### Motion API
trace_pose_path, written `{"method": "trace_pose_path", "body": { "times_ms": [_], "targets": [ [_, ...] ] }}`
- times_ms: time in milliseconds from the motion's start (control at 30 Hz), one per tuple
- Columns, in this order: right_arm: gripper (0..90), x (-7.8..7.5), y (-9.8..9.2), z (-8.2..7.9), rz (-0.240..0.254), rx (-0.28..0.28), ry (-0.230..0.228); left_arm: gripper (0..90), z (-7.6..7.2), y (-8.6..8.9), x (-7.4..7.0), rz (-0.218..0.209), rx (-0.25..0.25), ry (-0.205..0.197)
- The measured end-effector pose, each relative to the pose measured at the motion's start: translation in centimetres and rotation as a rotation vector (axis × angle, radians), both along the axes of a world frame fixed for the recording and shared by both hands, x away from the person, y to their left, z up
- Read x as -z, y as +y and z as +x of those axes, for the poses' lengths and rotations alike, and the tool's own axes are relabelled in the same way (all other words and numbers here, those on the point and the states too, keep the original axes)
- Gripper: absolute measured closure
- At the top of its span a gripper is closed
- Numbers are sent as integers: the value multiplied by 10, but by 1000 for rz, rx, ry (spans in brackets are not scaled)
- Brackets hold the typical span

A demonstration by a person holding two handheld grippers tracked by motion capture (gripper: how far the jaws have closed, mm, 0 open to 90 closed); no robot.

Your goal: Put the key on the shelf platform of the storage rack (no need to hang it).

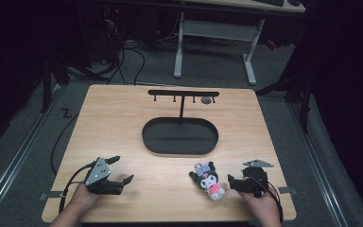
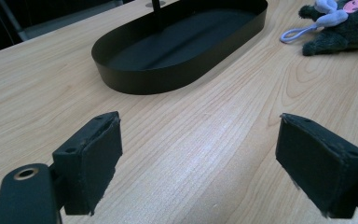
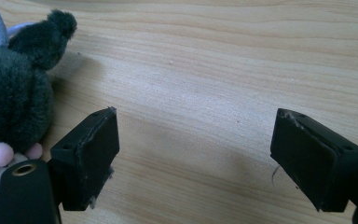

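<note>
Both tongs, left (image 1: 122, 169) and right (image 1: 234, 178), hover spread and empty; the plush toy (image 1: 209, 181) lies near the table's (image 1: 113, 123) front edge, black tray (image 1: 179, 135) behind.

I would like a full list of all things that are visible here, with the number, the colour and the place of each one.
plush toy: one, dark grey with pink and lilac parts and a lilac loop, lying at the near right of the table, just left of the right gripper.
oval tray: one, black, middle of the table.
hook stand: one, black, T-shaped, rising from the far side of the tray.
table: one, light wood, on a grey floor.
desk frame: one, white, behind the table.
left gripper: one, black, near left, open, holding nothing.
right gripper: one, black, near right, open, holding nothing.
hands: two, at the near edge, each holding a gripper.
</note>
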State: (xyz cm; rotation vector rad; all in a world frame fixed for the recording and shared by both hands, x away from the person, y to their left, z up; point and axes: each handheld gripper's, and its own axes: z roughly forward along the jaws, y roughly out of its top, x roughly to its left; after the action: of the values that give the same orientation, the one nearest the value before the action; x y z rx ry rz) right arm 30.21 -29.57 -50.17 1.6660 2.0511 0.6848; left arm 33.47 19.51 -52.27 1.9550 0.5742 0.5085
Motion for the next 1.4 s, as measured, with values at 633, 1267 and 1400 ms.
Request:
{"method": "trace_pose_path", "body": {
  "times_ms": [633,1267,1400],
  "targets": [
    [152,-10,2,7,-30,-15,61,154,0,0,0,-3,2,0],
    [159,-16,2,12,-62,-62,156,154,0,0,0,-2,2,1],
    [160,-15,4,14,-71,-79,190,154,0,0,0,-2,2,2]
  ]
}}
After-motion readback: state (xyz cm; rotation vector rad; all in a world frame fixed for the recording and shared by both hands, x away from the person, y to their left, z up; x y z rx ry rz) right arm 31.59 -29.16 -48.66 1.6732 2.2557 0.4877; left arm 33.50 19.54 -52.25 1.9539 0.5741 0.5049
